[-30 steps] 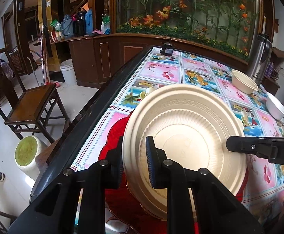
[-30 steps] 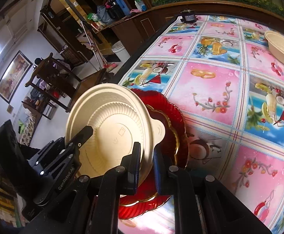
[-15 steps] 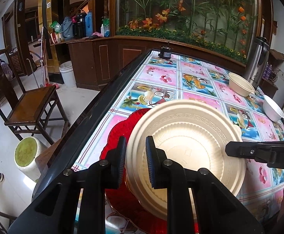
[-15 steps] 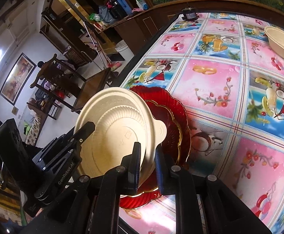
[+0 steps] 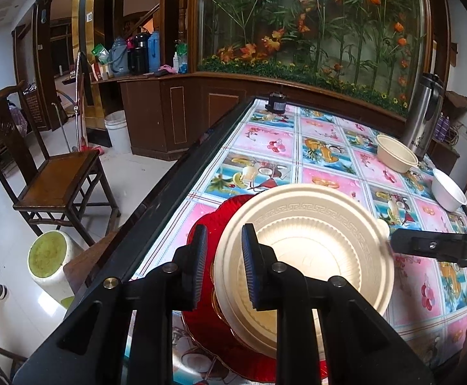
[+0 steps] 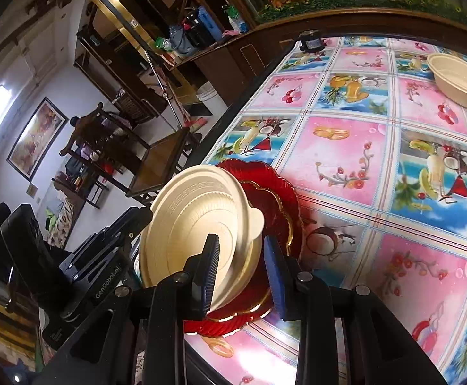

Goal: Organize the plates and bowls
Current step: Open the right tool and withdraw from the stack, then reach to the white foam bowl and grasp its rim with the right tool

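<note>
Nearest, a cream plate (image 5: 310,250) is sitting on a stack of red plates (image 6: 275,199) at the close edge of the surface (image 5: 265,138). The left gripper (image 5: 224,263) is straddling the cream plate's near rim, its jaws narrow, with a slight gap showing on the outer side (whether the pads are still pressing I cannot tell). The right gripper (image 6: 240,272) is at the opposite rim, where a small tab juts out; its jaws have just been opening and are standing apart, the rim between them but not pinched. Farther back, a cream bowl (image 5: 395,154) and a white bowl (image 5: 448,189) are sitting empty near a steel flask (image 5: 422,115). Beyond, a wooden chair (image 5: 57,176) is standing on the pale floor.
</note>
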